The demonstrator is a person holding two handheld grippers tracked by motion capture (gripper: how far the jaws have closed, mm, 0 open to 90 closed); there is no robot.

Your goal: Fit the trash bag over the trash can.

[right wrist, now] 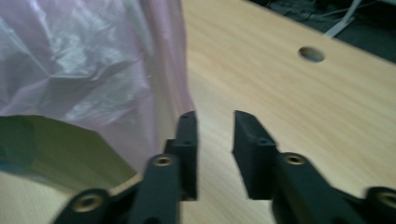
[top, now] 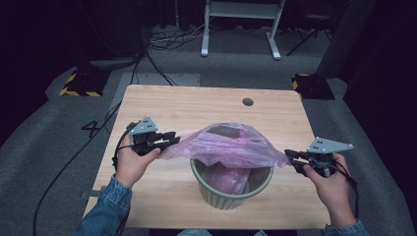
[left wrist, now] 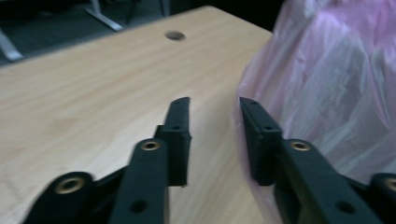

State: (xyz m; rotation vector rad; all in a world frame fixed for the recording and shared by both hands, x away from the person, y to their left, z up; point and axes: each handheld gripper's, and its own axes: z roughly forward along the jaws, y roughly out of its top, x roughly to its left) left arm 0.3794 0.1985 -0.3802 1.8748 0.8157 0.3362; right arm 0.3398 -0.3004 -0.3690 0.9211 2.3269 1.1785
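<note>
Pink bag over green bin, mid-counter.
Pink bag (top: 231,146) drapes the green bin (top: 231,189); left tongs (top: 173,139) and right tongs (top: 287,155) flank the bin, both released, gaps empty, bag film just beside each.

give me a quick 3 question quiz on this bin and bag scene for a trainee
1. True or false: the pink plastic bag lies flat on the table, away from the green bin.
2. Which claw has the bag's film clamped between its jaws? A) the left claw B) the right claw C) neither; both stand open beside the film
3. What marks the tabletop beyond the bin?

Key
1. False: the bag drapes over the bin's mouth, part of it hanging inside.
2. C: bare wood shows in each gap.
3. A round hole.
</note>
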